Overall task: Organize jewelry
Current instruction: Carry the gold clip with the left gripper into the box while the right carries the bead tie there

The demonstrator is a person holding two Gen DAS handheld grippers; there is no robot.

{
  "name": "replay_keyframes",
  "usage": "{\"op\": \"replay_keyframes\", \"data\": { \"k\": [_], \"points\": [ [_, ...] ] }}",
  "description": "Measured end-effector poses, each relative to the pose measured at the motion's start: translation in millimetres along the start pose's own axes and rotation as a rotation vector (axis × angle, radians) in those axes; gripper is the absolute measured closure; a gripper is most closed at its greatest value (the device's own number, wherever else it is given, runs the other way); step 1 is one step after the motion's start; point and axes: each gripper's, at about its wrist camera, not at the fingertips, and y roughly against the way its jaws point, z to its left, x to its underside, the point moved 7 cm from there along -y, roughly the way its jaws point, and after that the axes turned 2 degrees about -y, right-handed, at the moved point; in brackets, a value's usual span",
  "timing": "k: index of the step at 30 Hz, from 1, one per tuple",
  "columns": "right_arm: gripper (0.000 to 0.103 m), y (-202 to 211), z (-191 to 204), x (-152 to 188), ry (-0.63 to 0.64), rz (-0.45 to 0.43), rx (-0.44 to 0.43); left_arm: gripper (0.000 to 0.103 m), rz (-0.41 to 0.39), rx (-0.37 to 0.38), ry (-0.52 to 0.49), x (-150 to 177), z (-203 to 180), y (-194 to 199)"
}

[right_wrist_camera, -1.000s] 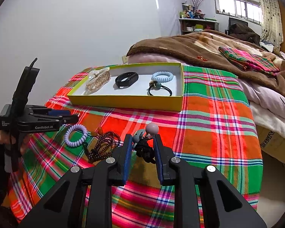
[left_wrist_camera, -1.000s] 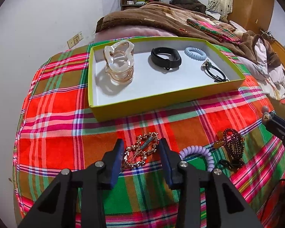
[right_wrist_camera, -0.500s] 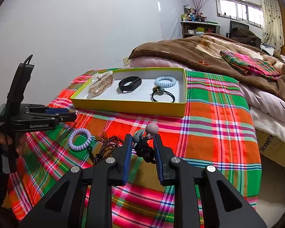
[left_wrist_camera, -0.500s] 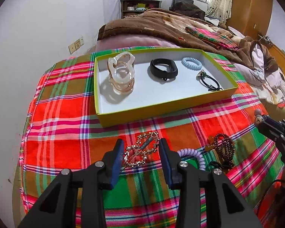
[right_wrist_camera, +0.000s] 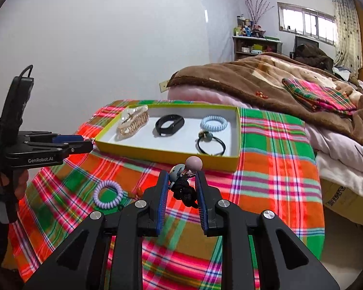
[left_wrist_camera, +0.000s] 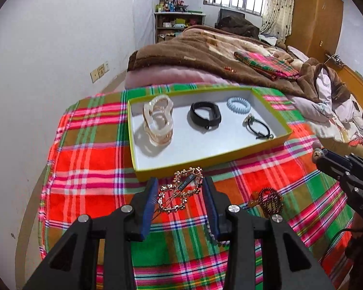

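- Plaid blanket (left_wrist_camera: pixel 89 159): red, green and pink cloth that covers the near end of the bed and carries every item below.
- Brown blanket (left_wrist_camera: pixel 196 48): heaped on the far part of the bed, beyond the tray.
- Tray (left_wrist_camera: pixel 205 162): shallow yellow-green box with a white floor, lying flat at the far-centre of the plaid blanket.
- Left gripper (left_wrist_camera: pixel 179 188): pitched downward toward the cloth, raised clear of it; the jaws are clamped on a gold chain brooch (left_wrist_camera: pixel 181 191), which hangs between the blue pads just near of the tray's front wall. In the right wrist view the same tool shows in side profile at the left edge, with the person's hand (right_wrist_camera: pixel 20 183) wrapped around its grip.
- Right gripper (right_wrist_camera: pixel 182 183): also tilted downward and held above the cloth; the jaws are closed on a black hair tie with beads (right_wrist_camera: pixel 185 181), whose pink and grey beads stand up past the fingertips.
- Clear hair claw (left_wrist_camera: pixel 158 120): at the tray's left end.
- Black band (left_wrist_camera: pixel 205 115): mid-tray, right of the claw.
- Pale blue coil tie (left_wrist_camera: pixel 238 104): far right corner of the tray.
- Black beaded tie (left_wrist_camera: pixel 257 126): right side of the tray, near of the blue coil.
- Lilac coil tie (right_wrist_camera: pixel 108 194): on the cloth, near-left of the tray.
- Dark bead bracelet (left_wrist_camera: pixel 269 199): on the cloth, right of the left gripper.
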Motion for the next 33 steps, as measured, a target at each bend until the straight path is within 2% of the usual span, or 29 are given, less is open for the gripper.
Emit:
{"op": "replay_keyframes", "data": {
  "k": [14, 24, 33],
  "points": [
    [0.08, -22, 2, -47, 0.023, -0.035, 0.003, 0.064, -0.054, 0.018, 0.012, -31, -1, 1],
    [0.08, -71, -5, -69, 0.02, 0.005, 0.007, 0.064, -0.044, 0.043, 0.05, -45, -3, -24],
    [0.08, -121, -11, -76, 0.053, 0.081, 0.027, 0.064, -0.016, 0.045, 0.055, -50, -10, -51]
  ]
}}
